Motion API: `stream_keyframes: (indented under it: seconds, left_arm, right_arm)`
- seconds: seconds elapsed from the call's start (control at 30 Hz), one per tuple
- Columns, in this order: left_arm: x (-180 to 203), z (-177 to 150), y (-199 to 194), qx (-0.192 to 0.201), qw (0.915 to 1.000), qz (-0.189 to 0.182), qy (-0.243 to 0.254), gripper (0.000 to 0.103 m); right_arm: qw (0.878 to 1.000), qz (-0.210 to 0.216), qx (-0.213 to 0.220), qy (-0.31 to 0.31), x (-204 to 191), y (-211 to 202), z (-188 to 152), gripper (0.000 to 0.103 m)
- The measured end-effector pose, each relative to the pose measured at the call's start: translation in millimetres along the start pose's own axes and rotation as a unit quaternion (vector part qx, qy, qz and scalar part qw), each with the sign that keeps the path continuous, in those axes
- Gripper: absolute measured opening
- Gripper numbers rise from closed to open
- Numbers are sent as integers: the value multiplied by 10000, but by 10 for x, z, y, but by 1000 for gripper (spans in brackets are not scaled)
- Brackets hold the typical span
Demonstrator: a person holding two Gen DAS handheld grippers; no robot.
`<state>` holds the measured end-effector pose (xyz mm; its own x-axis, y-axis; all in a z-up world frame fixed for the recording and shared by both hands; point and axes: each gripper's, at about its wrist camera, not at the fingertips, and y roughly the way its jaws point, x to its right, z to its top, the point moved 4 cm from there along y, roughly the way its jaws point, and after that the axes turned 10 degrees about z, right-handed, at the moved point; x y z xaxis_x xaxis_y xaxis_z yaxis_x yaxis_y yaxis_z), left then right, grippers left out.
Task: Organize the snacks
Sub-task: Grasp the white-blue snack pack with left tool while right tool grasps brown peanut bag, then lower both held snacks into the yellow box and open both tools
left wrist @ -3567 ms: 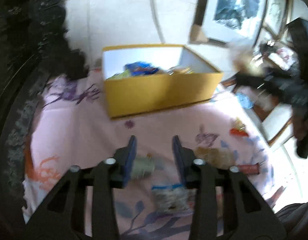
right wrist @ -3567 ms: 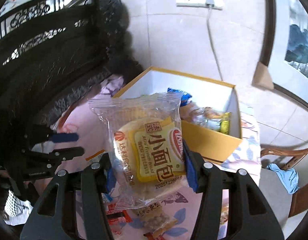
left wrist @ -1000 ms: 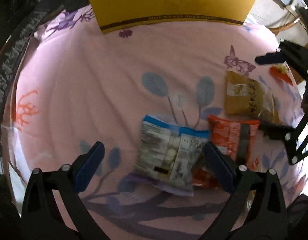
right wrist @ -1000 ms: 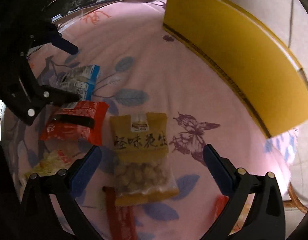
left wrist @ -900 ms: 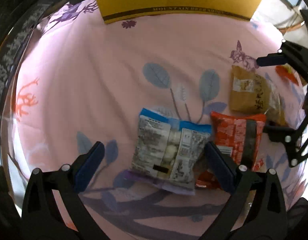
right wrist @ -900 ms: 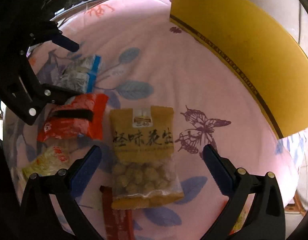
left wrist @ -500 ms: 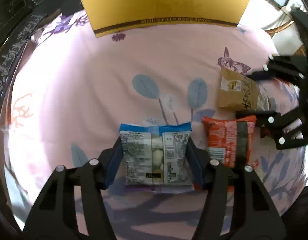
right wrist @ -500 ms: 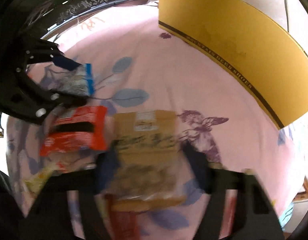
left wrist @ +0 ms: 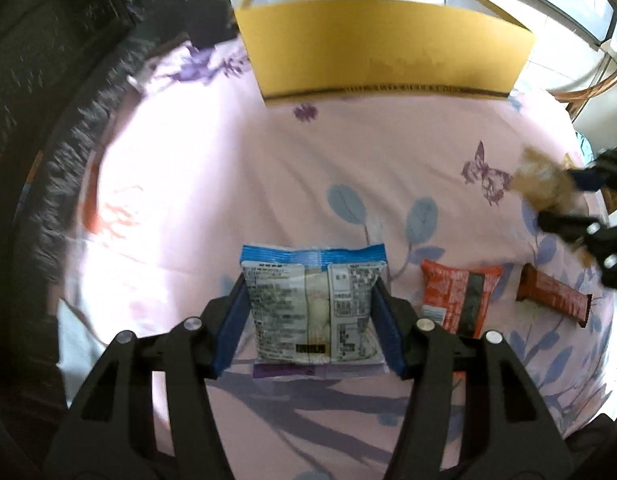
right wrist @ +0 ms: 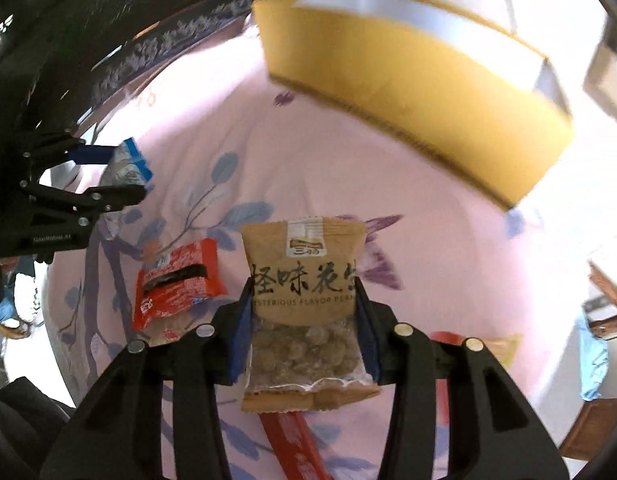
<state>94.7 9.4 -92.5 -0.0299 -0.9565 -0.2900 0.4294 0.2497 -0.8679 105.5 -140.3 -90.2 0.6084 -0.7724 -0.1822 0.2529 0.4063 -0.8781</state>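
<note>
My left gripper (left wrist: pixel 310 320) has a blue-and-white snack packet (left wrist: pixel 308 272) between its blue pads, which press on both sides as the jaws are still closing; the packet hangs just above the pink floral cloth (left wrist: pixel 388 160). My right gripper (right wrist: pixel 304 308) is shut on a brown peanut packet (right wrist: pixel 304 256), also lifted off the cloth. The open yellow box (left wrist: pixel 388 52) stands at the far side, ahead of both grippers. In the right wrist view the left gripper (right wrist: pixel 120 176) shows at the left with its packet, and the yellow box (right wrist: pixel 420 92) lies at the upper right.
A red-orange packet (left wrist: pixel 456 296) and a brown-red bar (left wrist: pixel 552 294) lie on the cloth to the right of the left gripper. A red bar (right wrist: pixel 296 440) lies under the right gripper. Dark carved furniture borders the left side; wooden chairs stand at the right.
Both grippers went from wide open to shut on their packets, then rose, lifting the blue-and-white packet and the brown peanut packet off the cloth. The box now shows its open top.
</note>
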Motion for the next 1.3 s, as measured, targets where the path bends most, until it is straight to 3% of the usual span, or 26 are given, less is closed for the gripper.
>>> stream_keyframes:
  seconds: [0.1,0.23,0.43,0.63,0.93,1.03,1.3]
  left_arm:
    - [-95,231,-125,211,9997,108,-76,58]
    - [-98,537,-491,794,9967,-161,44,58]
    - [33,1085,-945,1610,9855,-296,454,59]
    - [42,1812,-960,2167,9734,-260,695,59]
    - [78,2614,-681,2550,9641,-48,739,59]
    - [46,2723,-619,2558,9643,172,670,59]
    - [12,2763,-458,2400,9686,139,629,59]
  right_arm:
    - [9989,-173,370,219,20,-340,56,46]
    - [9951,-517,764,359,75,-736,157,45]
    - [9819,-846,1550,686,305,-1277,451,46]
    - [9646,-1126,2230,848,660,-1516,893,46]
    - [9575,-1170,2499,845,1122,-1352,1501,46]
    - [9579,-1157,2461,920,1215,-1251,1622,46]
    - [9603,-1007,2489,762,1223,-1196,1778,45]
